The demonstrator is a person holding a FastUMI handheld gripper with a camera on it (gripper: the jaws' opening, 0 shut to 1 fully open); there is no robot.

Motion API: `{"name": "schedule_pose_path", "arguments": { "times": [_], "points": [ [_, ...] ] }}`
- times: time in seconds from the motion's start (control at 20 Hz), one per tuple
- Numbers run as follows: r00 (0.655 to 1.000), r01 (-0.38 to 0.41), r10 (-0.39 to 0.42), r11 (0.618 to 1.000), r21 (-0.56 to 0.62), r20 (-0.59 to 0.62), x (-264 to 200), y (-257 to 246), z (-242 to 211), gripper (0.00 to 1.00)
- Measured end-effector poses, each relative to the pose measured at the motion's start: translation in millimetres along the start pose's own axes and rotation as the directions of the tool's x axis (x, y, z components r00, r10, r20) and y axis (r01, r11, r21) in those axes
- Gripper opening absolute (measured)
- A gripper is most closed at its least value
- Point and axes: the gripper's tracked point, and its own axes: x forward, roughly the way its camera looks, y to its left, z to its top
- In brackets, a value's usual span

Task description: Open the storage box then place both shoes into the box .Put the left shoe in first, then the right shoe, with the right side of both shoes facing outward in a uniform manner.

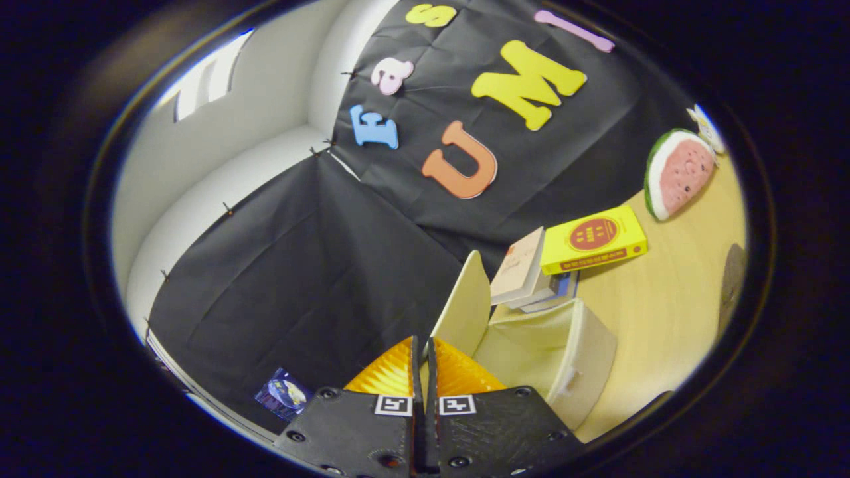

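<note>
In the gripper view, the tongs (pixel 422 362) are sitting at the bottom centre of the frame with the fingers drawn nearly together, only a thin slit showing between them. Whether anything is pinched in that slit cannot be told. Just right of and beyond them, in the lower right of the frame, the cream storage box (pixel 561 355) is standing on the wooden surface (pixel 664 312), and its lid (pixel 465 305) is standing raised and tilted, so the box appears to be open. No shoes are in sight.

The risk, as a judgement: the raised lid is standing close beside the fingertips, so a sideways sweep to the right could be knocking it shut or shoving the light box across the surface. The stack of books (pixel 571 255) is lying just behind the box at centre right, so a pushed box could be jamming against it.

Open room is lying to the right of the box across bare wood, toward the watermelon-slice toy (pixel 677 172) at upper right. To the left, the black cloth wall is closing in.
</note>
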Motion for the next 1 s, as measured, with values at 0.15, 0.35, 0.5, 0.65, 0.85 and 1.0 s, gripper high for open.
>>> {"name": "schedule_pose_path", "arguments": {
  "times": [0.15,0.35,0.5,0.65,0.85,1.0],
  "points": [
    [0.999,-0.022,0.020,0.998,-0.066,-0.025,30,36,-5,0.00],
    [0.999,-0.025,0.015,0.981,-0.190,-0.051,68,72,-20,0.00],
    [0.998,-0.020,0.005,0.971,-0.238,-0.064,102,83,-31,0.00],
    [0.996,-0.025,0.000,0.966,-0.259,-0.094,130,93,-47,0.00],
    [0.993,-0.009,-0.030,0.946,-0.325,-0.114,165,99,-64,0.01],
    [0.994,0.000,-0.048,0.889,-0.459,-0.094,183,110,-77,0.19]
  ]
}}
